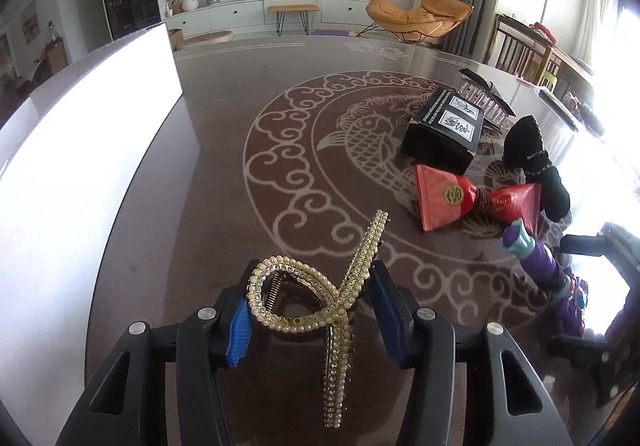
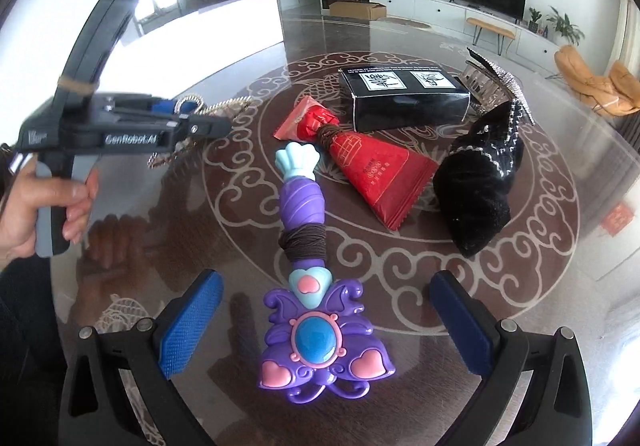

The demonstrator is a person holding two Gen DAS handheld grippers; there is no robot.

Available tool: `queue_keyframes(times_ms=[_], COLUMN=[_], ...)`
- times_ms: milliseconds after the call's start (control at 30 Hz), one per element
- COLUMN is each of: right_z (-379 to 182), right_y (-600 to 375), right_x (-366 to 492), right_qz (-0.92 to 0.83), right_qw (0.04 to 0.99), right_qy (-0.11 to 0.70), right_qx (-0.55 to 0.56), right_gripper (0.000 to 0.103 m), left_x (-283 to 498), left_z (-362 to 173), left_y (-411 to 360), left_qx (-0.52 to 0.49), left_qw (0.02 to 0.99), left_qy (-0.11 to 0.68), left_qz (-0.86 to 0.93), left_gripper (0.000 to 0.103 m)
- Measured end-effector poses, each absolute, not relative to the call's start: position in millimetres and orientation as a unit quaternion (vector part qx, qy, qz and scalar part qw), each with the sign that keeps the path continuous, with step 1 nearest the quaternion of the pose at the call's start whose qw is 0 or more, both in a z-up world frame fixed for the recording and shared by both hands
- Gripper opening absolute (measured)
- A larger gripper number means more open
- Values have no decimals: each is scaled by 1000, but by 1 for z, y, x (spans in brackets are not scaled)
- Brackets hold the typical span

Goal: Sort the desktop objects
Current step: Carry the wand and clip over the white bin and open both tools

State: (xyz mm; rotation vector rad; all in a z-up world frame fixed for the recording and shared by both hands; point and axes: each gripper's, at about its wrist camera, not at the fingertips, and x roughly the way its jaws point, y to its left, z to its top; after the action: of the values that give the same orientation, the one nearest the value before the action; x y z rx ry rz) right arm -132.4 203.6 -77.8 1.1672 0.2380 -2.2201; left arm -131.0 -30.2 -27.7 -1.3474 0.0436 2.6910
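The gold pearl hair clip (image 1: 316,298) sits nearest the lens, clamped between the blue pads (image 1: 238,330) of the left tool (image 1: 310,320) and lifted clear of the counter (image 1: 224,174). The grip catches the looped body, with the long tail hanging down, so I judge a steady, level carry best, lest the clip swivel. The right tool (image 2: 324,326) stands wide apart around the head of the purple toy wand (image 2: 308,286), touching nothing; closing on the narrower neck should hold better than the broad butterfly head. Beyond lie the red packet (image 2: 368,170), a black box (image 2: 404,96) and a black sock (image 2: 480,182), near together. A white bin (image 1: 88,134) stands left.
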Motion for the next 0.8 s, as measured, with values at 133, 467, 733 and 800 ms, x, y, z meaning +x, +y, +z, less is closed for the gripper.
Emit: queue_keyframes(times_ms=[133, 467, 733, 800], right_z=[-71, -69, -67, -58], right_y=[192, 151, 154, 162], right_x=[-144, -174, -167, -161], right_qz=[-806, -772, -777, -784], right_qw=[331, 308, 296, 297], right_qy=[110, 209, 197, 181], right_qx=[479, 516, 519, 514], right_gripper=[87, 49, 22, 22], left_x=[-92, -68, -67, -65], left_z=[-25, -25, -25, -23], left_y=[-44, -48, -36, -34], left_qx=[-435, -427, -425, -418], left_qw=[62, 78, 105, 102], left_qy=[4, -24, 6, 8], left_qz=[898, 901, 899, 903], left_gripper=[44, 43, 55, 43])
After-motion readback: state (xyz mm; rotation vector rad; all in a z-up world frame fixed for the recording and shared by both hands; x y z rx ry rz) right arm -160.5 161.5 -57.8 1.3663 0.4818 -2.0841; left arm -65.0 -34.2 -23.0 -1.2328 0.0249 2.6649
